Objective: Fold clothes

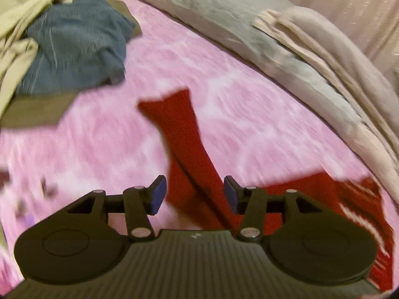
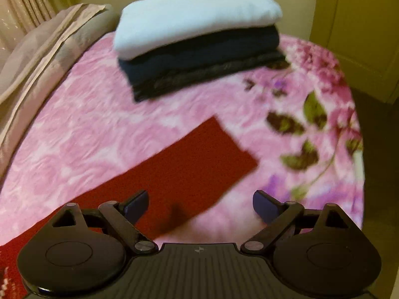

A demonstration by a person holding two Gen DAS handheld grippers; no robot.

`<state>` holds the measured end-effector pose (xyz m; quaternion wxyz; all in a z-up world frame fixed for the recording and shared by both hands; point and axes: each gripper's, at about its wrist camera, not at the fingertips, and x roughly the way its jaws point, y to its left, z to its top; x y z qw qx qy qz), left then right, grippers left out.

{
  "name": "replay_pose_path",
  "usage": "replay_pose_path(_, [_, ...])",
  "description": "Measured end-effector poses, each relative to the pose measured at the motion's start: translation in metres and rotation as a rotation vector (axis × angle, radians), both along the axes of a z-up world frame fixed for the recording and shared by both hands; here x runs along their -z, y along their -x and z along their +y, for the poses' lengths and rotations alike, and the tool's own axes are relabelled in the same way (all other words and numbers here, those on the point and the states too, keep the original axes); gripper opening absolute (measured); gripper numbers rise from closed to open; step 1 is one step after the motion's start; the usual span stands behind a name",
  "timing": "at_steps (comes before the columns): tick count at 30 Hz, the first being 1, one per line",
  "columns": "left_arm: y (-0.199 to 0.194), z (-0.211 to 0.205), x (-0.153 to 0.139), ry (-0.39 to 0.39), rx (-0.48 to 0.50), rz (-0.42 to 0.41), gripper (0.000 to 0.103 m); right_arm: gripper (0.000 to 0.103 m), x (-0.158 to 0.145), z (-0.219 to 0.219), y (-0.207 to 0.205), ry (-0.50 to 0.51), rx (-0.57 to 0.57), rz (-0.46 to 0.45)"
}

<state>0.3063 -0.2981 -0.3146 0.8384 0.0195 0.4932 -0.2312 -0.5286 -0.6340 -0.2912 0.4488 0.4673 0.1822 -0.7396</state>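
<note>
On the pink floral bedspread [image 2: 104, 129] lies a red garment [image 1: 192, 154], one sleeve spread flat near the right gripper [image 2: 200, 205], another running between the fingers of the left gripper [image 1: 194, 194]; both sets of jaws stand apart, holding nothing. Far side: folded stack [image 2: 199, 37], white over dark. Far left: crumpled blue garment [image 1: 74, 49] with cream cloth [image 1: 17, 57].

The bed [image 2: 99, 114] is covered by a pink floral blanket, and a red garment [image 2: 189, 159] lies spread flat on it. Toward one end sits a folded stack [image 2: 199, 42], white on top of dark pieces. Elsewhere a crumpled blue garment [image 1: 74, 49] lies among beige cloth [image 1: 17, 25], with grey and beige bedding [image 1: 286, 44] along the edge.
</note>
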Motion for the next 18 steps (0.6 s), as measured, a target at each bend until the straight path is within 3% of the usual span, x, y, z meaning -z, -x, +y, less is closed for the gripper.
replay_pose_path(4, [-0.051, -0.017, 0.021, -0.002, -0.080, 0.038, 0.049, 0.093, 0.004, 0.005, -0.029, -0.027, -0.027, -0.021])
replay_pose_path(6, [-0.073, -0.022, 0.034, 0.015, -0.126, 0.074, 0.037, 0.093, 0.005, 0.007, -0.042, -0.041, -0.050, -0.020])
replay_pose_path(8, [-0.081, -0.023, 0.041, 0.058, -0.118, 0.102, 0.003, 0.093, 0.006, 0.008, -0.054, -0.051, -0.068, -0.013])
replay_pose_path(9, [-0.081, -0.022, 0.041, 0.069, -0.107, 0.103, 0.001, 0.093, 0.007, 0.008, -0.059, -0.055, -0.076, -0.006])
replay_pose_path(13, [-0.057, 0.011, 0.004, 0.167, -0.096, -0.038, 0.001, 0.093, 0.006, 0.008, -0.071, -0.058, -0.093, 0.009])
replay_pose_path(16, [-0.025, 0.067, -0.033, 0.232, -0.151, -0.148, 0.001, 0.093, 0.006, 0.007, -0.077, -0.053, -0.093, 0.017])
replay_pose_path(18, [0.004, 0.106, -0.046, 0.190, -0.182, -0.225, 0.001, 0.093, 0.008, 0.005, -0.081, -0.055, -0.094, 0.018])
